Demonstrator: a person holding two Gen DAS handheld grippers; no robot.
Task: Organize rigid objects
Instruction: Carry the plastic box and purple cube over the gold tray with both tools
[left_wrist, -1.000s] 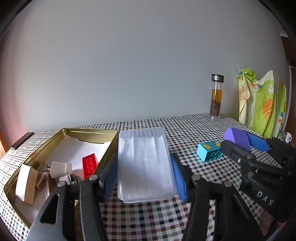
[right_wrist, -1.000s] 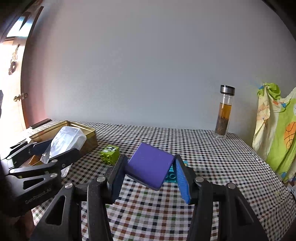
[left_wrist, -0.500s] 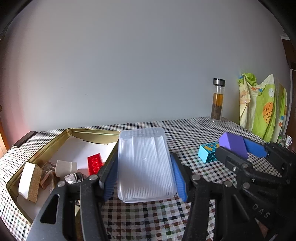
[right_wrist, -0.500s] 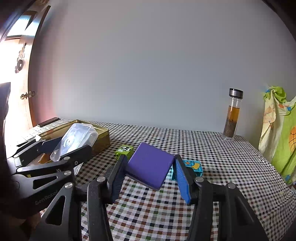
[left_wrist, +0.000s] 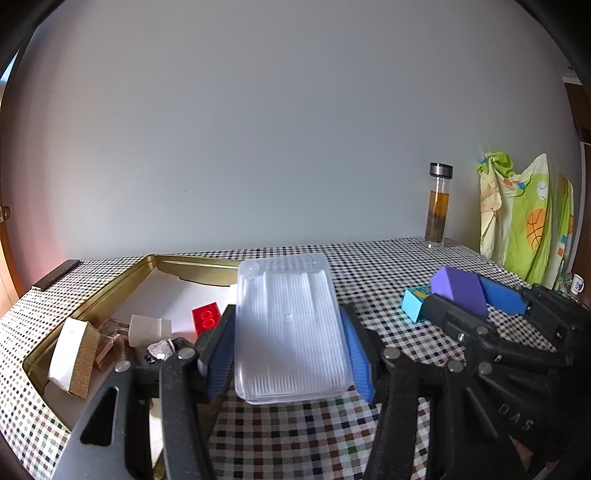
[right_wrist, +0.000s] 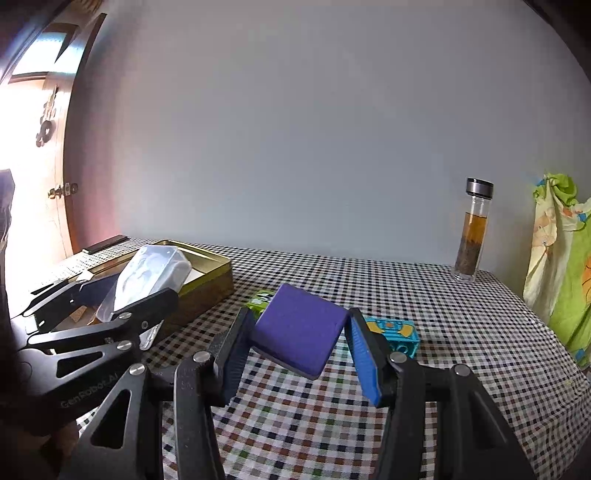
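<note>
At centre frame, left gripper (left_wrist: 291, 354) clamped on clear ribbed plastic box (left_wrist: 290, 328), beside open gold tin (left_wrist: 122, 280) at lower left; right gripper (right_wrist: 301, 350) pinching tilted purple square block (right_wrist: 301, 330) above checked tablecloth (right_wrist: 461, 332).

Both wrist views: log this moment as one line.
left gripper: shut on clear plastic box | right gripper: shut on purple block | gold tin: open | both items aloft

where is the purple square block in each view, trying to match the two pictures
Left wrist view: the purple square block sits at the right edge, clamped in the right claw.
Right wrist view: it is at centre, tilted, between that claw's blue pads.
Shared landmark: the glass bottle with a metal cap, standing at the table's far right in both.
</note>
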